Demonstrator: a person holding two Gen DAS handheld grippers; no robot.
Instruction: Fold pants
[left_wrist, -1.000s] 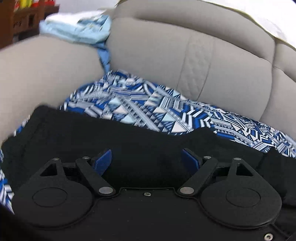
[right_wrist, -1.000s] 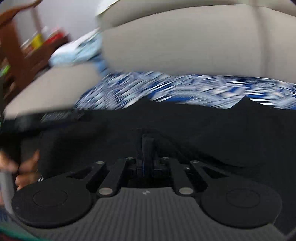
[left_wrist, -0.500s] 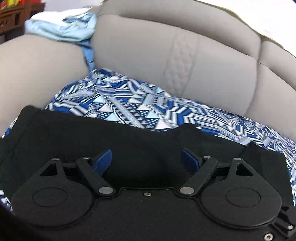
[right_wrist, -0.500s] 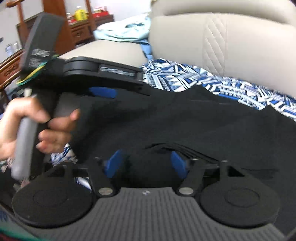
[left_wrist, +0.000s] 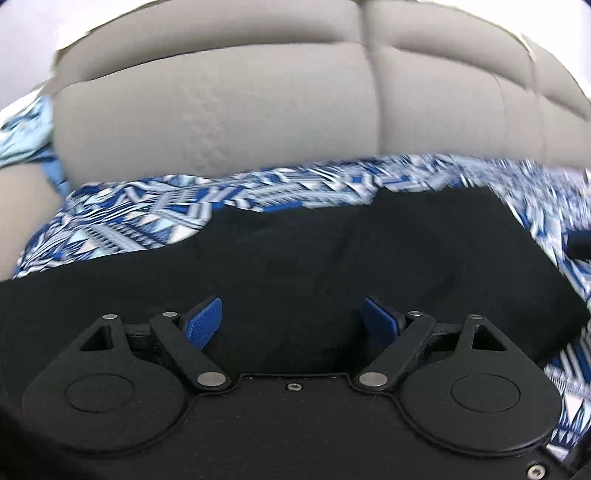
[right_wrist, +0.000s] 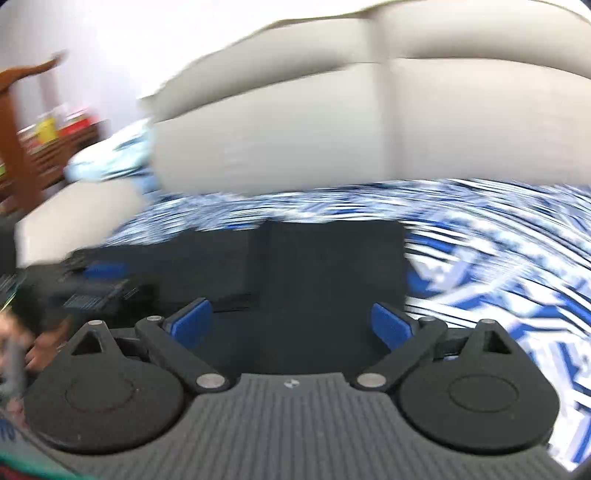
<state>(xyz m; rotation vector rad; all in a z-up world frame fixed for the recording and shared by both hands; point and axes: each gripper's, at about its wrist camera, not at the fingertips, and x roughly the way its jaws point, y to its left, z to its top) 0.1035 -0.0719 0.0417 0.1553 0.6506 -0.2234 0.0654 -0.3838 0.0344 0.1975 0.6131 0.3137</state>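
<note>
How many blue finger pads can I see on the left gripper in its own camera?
2. One pad is left of the gap, the other right of it, wide apart over the black pants. None seems hidden.

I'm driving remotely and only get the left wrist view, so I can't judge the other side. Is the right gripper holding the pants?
Observer: No. The right gripper is open, its blue pads spread above the black pants with nothing between them.
Operator: Where is my left gripper from that side?
Observer: The left gripper shows blurred at the left edge of the right wrist view, over the pants' left part.
Operator: Anything beyond the sofa I'm missing?
Observer: Yes, wooden furniture stands at far left, past the sofa's armrest.
</note>
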